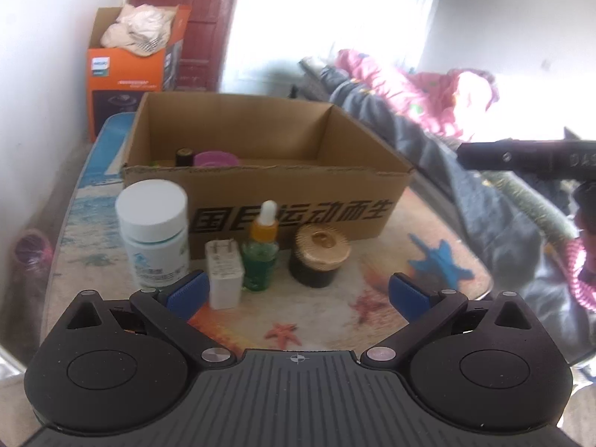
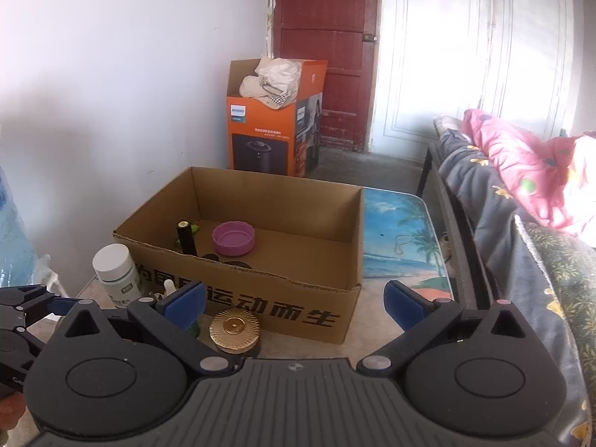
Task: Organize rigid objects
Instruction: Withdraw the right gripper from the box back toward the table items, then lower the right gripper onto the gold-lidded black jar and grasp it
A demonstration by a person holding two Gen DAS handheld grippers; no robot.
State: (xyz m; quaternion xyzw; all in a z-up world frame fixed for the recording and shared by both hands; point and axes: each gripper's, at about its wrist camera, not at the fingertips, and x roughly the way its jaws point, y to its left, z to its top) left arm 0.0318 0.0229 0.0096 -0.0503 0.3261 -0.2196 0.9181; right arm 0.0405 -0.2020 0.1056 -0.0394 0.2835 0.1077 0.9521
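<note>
From my left wrist, my left gripper (image 1: 297, 290) has its blue-padded jaws spread wide with nothing between them, low over the glass-topped table with a beach and starfish print (image 1: 409, 260); just past the pads stands a row of small things in front of the open brown cardboard box printed with black characters (image 1: 298, 201): a white pill bottle with a white screw cap (image 1: 152, 231) furthest left, a white plug adapter standing with its prongs up (image 1: 224, 275) just beside my left pad, a green glass dropper bottle with an orange collar (image 1: 260, 257) next to it, and a dark round jar with a ridged gold lid (image 1: 319, 257) on the right; over the box's front wall show a black cylinder (image 1: 183, 157) and a purple round lid (image 1: 216, 159); a dark arm of my other tool (image 1: 521, 158) enters at the right edge

From my right wrist, my right gripper (image 2: 296, 303) is likewise splayed and empty, near the box's front wall (image 2: 260, 298); the black cylinder (image 2: 186, 238) and purple lid (image 2: 233, 238) sit inside towards its left; the gold-lidded jar (image 2: 234, 329) stands outside, close to my left pad; the pill bottle (image 2: 116, 272) is further left; behind stands an orange appliance carton stuffed with pale cloth (image 2: 268, 126)
</note>
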